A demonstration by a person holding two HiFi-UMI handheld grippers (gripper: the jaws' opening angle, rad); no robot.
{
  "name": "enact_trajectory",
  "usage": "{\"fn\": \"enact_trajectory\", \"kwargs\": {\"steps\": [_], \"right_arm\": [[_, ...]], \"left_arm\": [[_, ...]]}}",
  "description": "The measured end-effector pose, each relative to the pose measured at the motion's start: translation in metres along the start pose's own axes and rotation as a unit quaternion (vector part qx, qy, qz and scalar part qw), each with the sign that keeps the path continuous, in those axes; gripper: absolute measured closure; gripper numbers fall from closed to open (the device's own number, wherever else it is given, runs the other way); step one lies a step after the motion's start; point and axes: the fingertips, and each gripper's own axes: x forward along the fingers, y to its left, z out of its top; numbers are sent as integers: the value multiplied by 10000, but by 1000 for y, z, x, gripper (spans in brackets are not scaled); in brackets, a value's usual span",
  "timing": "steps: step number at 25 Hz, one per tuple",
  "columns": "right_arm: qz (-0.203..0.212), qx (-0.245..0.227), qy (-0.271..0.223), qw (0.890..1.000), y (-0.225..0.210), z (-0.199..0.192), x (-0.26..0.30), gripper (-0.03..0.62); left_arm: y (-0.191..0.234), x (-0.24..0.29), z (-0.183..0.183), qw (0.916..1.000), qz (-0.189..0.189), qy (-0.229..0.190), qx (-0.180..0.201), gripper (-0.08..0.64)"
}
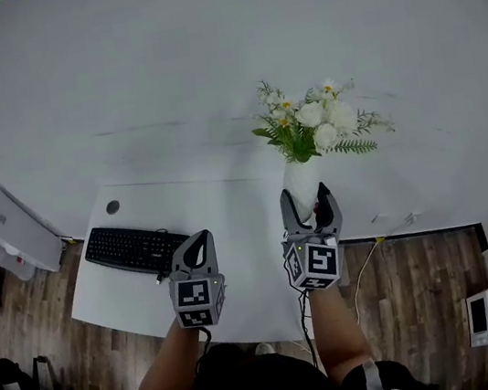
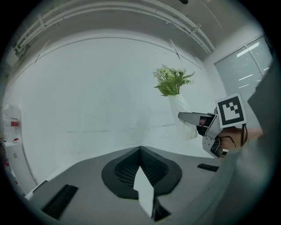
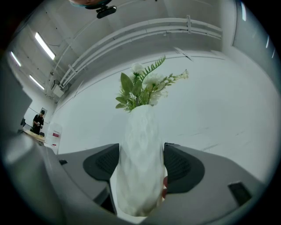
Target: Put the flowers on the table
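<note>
Flowers (image 1: 316,126): white round blooms, a few small daisy types, feathery green fern sprigs. They sit in a white vase (image 1: 301,178) with a tapered ovoid shape, narrow neck and a matte, lumpy, rippled surface.

Right tool (image 1: 306,202) is pinching the vase. Its dark ribbed pads (image 3: 182,165) press on both sides of the lower belly, vase upright, and the bouquet fans out above the tips. In the right gripper view the vase fills the gap between the jaws, with a plain white wall (image 3: 228,110) behind it. Can't tell if the vase base touches anything.

Left tool (image 1: 196,248) has its jaws pressed together with nothing between them. It's held level with the right tool and apart from it, to that tool's left. In the left gripper view the vase and the right tool sit off to its right.

Worktop (image 1: 218,203): white, smooth and rectangular, below both tools, with a round cable hole near the far-left corner. A flat black keyboard (image 1: 132,248) lies just left of the left tool. The floor (image 1: 417,290) is wood plank, and it shows right of the right tool.
</note>
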Motion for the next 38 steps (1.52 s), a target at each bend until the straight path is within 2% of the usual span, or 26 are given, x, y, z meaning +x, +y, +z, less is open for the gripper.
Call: {"fn": "enact_trajectory", "kwargs": {"steps": [4,12,16,38], "right_arm": [[-8,16,122,9999,3,-15,26,265],[-189,69,224,9995,-2,-41,46,265],[-231,7,394,9990,-1,-65,71,265],[-404,-88,1540,9872,-3,-240,173,267]], "left_arm": [[17,20,1,10000,15,61,-24,555],[23,37,0,9998,-119,28,158,555],[39,54,-11,9995,-205,211,84,555],[107,137,-90,9935,-245,1113,20,555]]}}
